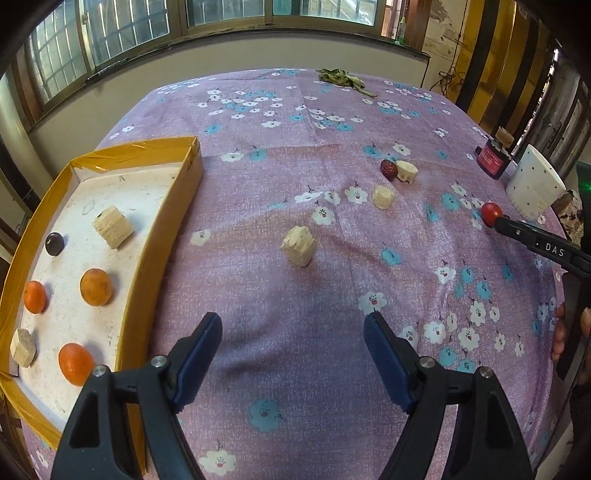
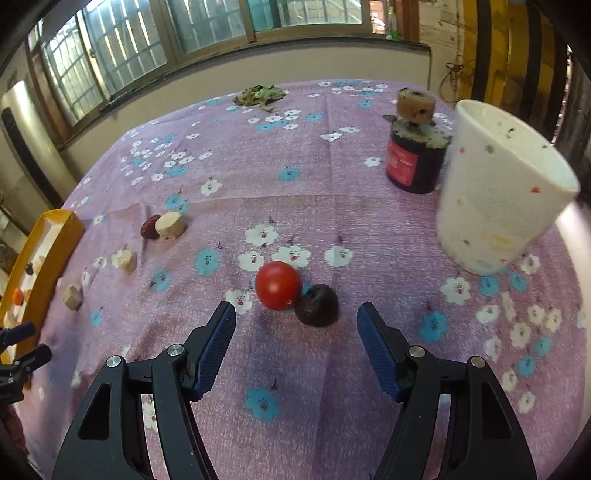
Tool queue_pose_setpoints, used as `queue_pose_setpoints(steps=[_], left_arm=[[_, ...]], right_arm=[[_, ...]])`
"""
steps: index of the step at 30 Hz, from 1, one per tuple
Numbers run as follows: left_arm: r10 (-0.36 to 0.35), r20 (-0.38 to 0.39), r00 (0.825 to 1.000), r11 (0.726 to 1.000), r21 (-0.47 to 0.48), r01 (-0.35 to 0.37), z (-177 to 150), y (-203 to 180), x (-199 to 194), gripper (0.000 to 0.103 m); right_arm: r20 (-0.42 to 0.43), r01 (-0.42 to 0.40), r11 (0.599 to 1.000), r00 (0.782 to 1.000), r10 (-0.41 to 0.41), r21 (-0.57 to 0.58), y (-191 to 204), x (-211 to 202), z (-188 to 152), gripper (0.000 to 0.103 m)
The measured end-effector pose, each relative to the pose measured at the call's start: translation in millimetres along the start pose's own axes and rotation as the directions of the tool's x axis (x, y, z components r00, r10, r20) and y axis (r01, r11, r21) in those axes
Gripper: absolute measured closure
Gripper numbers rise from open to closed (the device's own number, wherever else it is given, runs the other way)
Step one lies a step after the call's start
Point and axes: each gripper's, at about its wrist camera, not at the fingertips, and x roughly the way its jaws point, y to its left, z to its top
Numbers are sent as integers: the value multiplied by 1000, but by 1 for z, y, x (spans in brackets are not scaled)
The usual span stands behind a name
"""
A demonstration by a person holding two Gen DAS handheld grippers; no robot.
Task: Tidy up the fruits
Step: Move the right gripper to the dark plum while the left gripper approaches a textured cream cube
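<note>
Barred windows [image 1: 229, 11] above cream wall [image 1: 258, 51]

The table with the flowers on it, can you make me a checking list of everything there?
Surface: purple flowered tablecloth, wrinkled.
Job's things: yellow tray holds three orange fruits, a dark fruit and two pale chunks; red tomato touching dark plum; red date and three more pale chunks loose on the cloth.
Clutter: white cup, dark jar, dried leaves.
Grippers: left gripper open, empty; right gripper open, fingers facing tomato and plum.
Cables: wires by the far wall.
Surroundings: barred windows.
</note>
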Motion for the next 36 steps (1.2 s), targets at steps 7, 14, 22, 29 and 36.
queue_pose_setpoints(steps=[7,14,22,29,36], left_arm=[[-28,-41,999,1000,-5,27,0,-1,13,22],[-19,-38,999,999,40,21,3,-11,19,22],[-27,-37,999,998,57,29,2,-8,19,22],[-30,-43,999,997,66,33,-5,-8,17,22],[-61,-48,997,998,20,62,1,-1,23,22]], right_arm=[[-15,-165,983,986,164,-75,1,-7,-6,40],[-30,-121,987,993,118,-111,3,-4,-9,43],[-45,-158,974,987,153,-159,23,-9,-26,53],[-53,-166,962,986,158,-218,38,-14,-42,57],[-60,-138,966,990,127,-218,43,-8,-37,83]])
